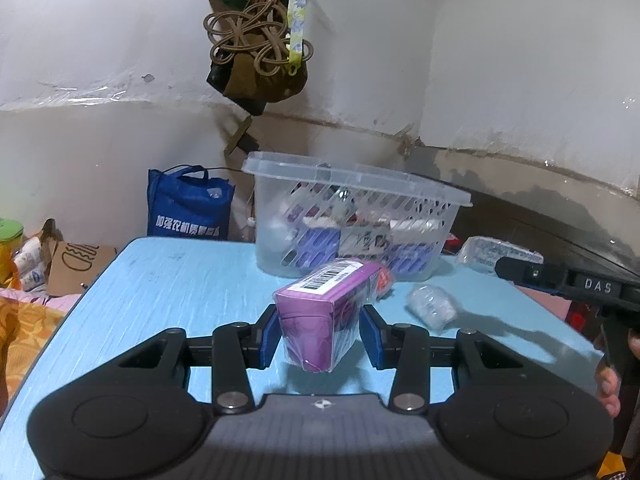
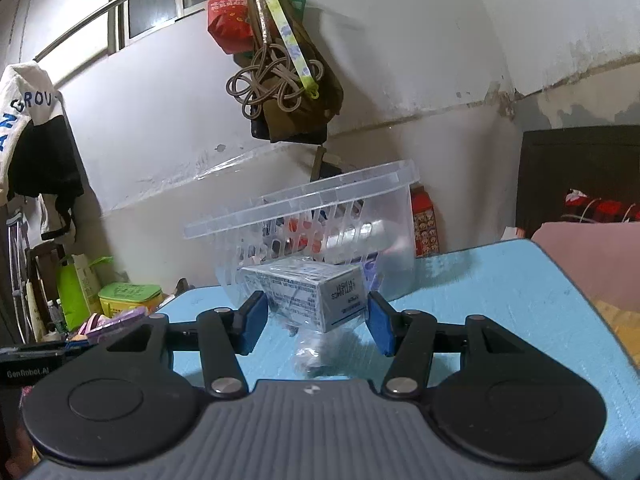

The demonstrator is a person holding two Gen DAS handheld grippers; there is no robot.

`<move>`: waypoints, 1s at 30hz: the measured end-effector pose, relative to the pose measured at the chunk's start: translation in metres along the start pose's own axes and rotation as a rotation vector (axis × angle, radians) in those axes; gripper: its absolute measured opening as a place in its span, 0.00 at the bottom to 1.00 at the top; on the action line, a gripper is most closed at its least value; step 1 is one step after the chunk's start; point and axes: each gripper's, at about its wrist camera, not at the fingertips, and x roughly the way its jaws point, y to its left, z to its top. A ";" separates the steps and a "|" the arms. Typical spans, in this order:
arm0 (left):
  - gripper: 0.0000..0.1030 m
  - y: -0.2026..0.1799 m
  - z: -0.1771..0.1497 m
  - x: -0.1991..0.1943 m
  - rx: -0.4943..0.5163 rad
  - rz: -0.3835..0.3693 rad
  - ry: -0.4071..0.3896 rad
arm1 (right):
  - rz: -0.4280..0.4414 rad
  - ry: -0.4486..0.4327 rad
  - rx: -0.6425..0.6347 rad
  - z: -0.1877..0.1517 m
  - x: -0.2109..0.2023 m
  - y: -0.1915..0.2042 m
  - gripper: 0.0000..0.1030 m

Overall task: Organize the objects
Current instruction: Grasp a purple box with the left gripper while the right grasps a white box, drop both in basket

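Note:
My left gripper (image 1: 319, 336) is shut on a purple box (image 1: 320, 312) wrapped in clear film, held tilted just above the blue table (image 1: 168, 300). My right gripper (image 2: 317, 324) is shut on a white printed box (image 2: 316, 294) in a clear bag whose slack hangs below the fingers. Past both stands a clear slotted basket (image 1: 360, 216) (image 2: 320, 220) that holds several packets. A small clear-wrapped item (image 1: 430, 306) lies on the table in front of the basket. At the right of the left wrist view, the bagged white box (image 1: 500, 250) shows again.
A blue tote bag (image 1: 188, 208) and a cardboard box (image 1: 76, 264) sit beyond the table's far left. A brown bag with coiled cords (image 1: 256, 60) hangs on the wall above the basket. A green-lidded container (image 2: 128, 296), a hanging jacket (image 2: 36, 140) and pink bedding (image 2: 592, 256) flank the table.

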 end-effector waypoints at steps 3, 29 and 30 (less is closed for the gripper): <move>0.45 -0.001 0.010 0.001 -0.003 -0.017 -0.018 | -0.001 -0.004 -0.015 0.005 0.001 0.004 0.55; 0.85 -0.014 0.120 0.095 0.034 -0.082 -0.012 | -0.068 0.118 -0.156 0.065 0.056 0.009 1.00; 0.85 -0.017 0.110 0.097 0.048 -0.086 0.016 | -0.075 0.158 -0.132 0.052 0.058 0.007 1.00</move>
